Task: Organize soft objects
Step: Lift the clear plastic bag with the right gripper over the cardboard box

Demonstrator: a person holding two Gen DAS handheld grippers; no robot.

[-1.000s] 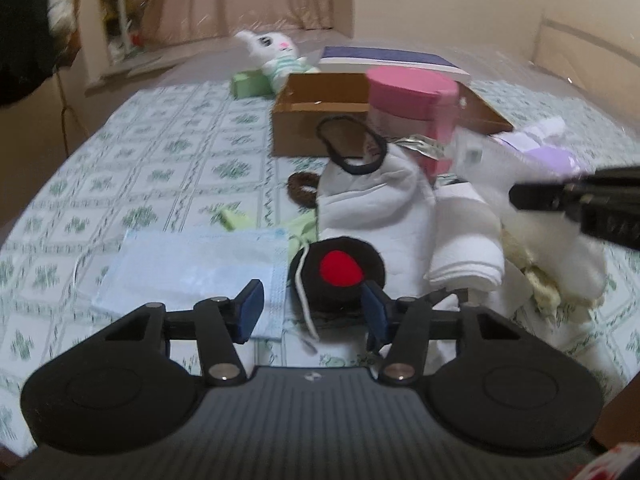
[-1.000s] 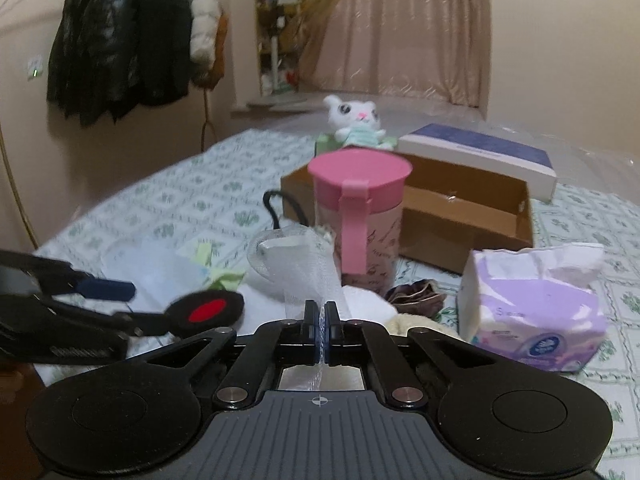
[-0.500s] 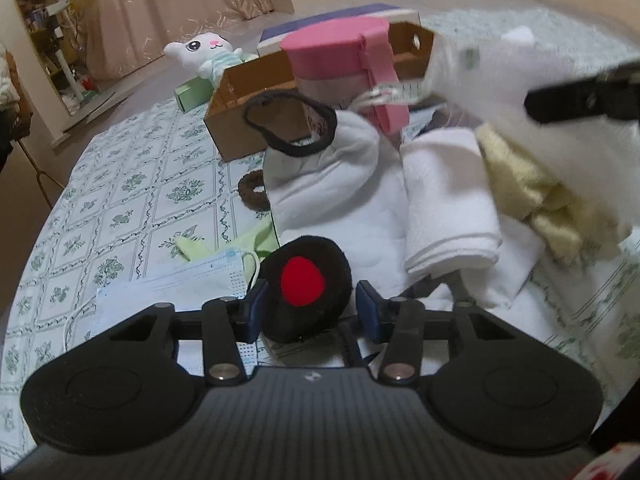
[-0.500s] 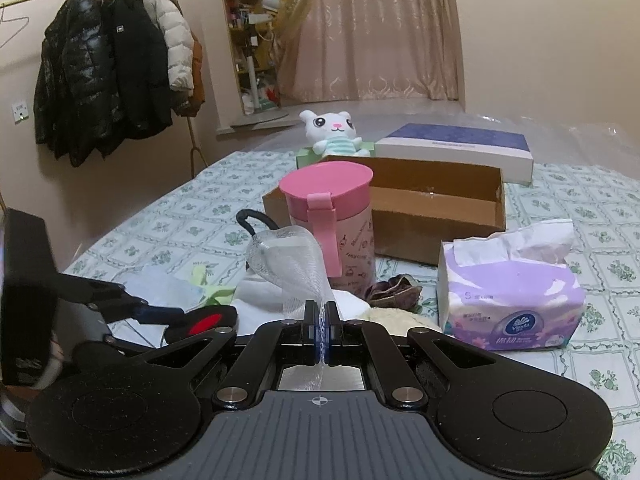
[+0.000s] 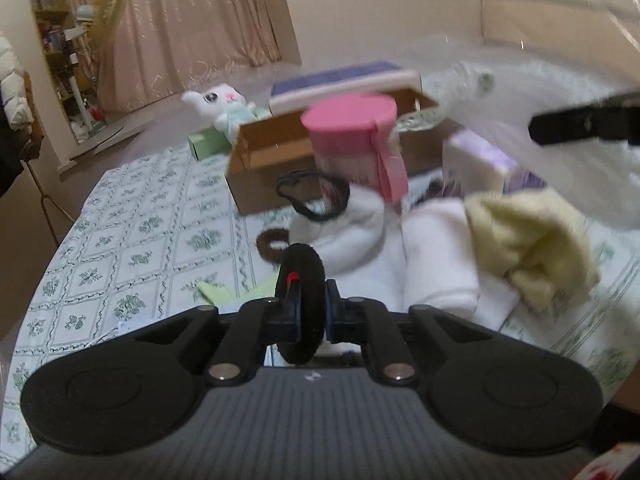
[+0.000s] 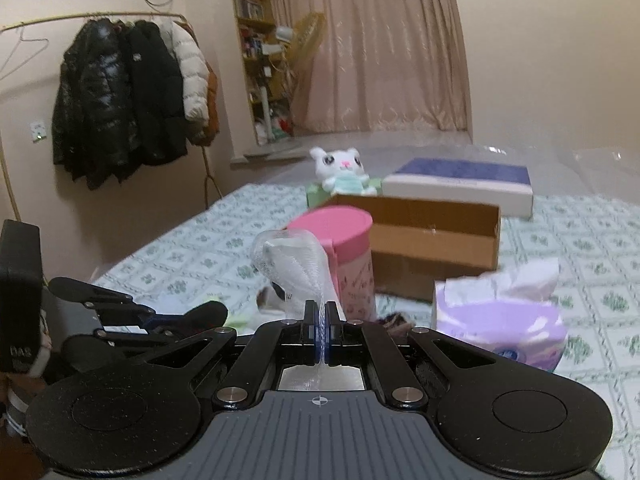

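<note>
Over the patterned bedspread (image 5: 132, 240), left gripper (image 5: 310, 314) pinches a black puff (image 5: 304, 276), right gripper (image 6: 321, 330) clamps a mesh bag (image 6: 294, 264).

Dim, warm indoor light; fisheye bending at edges; motion blur smears the pink cup (image 5: 352, 140) and things around it.

The round black fuzzy pad (image 5: 301, 304) stands edge-on, so only a sliver of its red spot shows — its lower rim is hidden behind the left claw (image 5: 311, 312). The pink-lidded cup (image 5: 356, 148) and pale yellow cloth (image 5: 528, 240) are smeared by blur. The clear mesh bag (image 6: 296, 268) hides part of that cup.
</note>
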